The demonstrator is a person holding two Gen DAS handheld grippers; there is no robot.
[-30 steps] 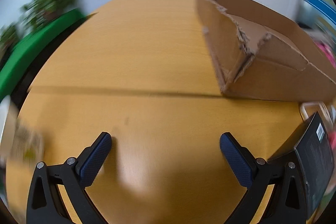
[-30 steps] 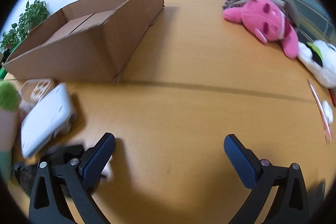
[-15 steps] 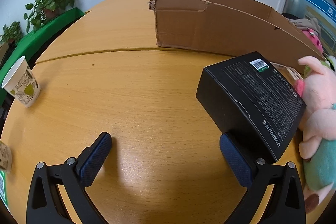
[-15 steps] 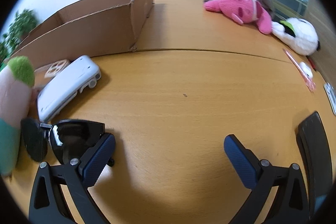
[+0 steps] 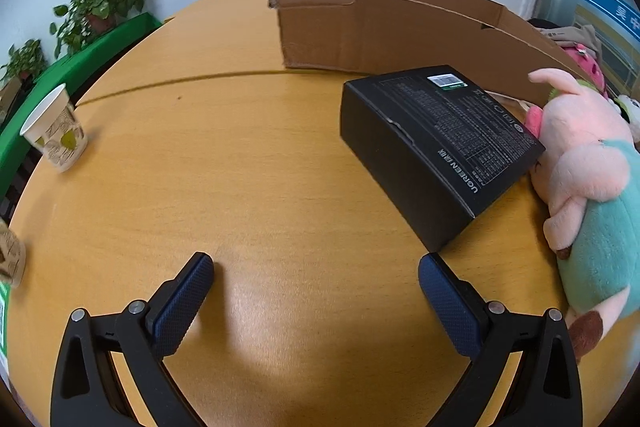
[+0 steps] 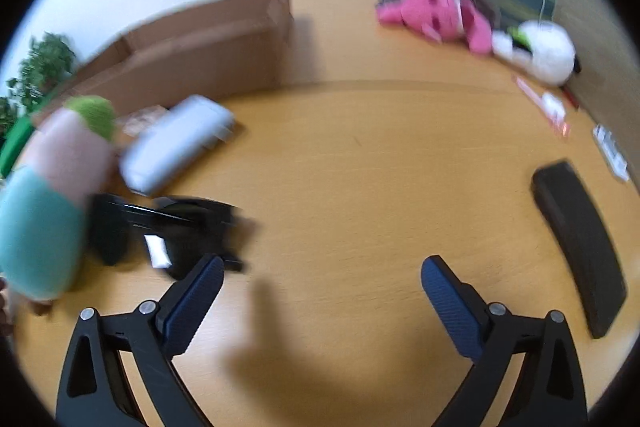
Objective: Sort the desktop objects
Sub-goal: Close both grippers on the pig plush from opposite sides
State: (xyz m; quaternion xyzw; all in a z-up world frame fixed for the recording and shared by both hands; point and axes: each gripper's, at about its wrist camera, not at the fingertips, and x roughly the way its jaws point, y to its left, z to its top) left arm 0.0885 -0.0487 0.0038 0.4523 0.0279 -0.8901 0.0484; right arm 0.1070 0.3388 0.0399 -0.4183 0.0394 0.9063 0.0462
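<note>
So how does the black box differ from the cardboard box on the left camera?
The black box is closed, printed with white text and a barcode label; the cardboard box is open-topped, plain brown, with a torn edge. The black box is smaller and lies skewed, nearer the left gripper; the cardboard box lies behind it. Both rest on the wooden table.

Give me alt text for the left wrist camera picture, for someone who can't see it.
The open left gripper hovers empty over a wooden table, facing a black product box with a pink and teal plush pig touching its right side. A torn cardboard box stands behind, and a paper cup sits far left.
</note>
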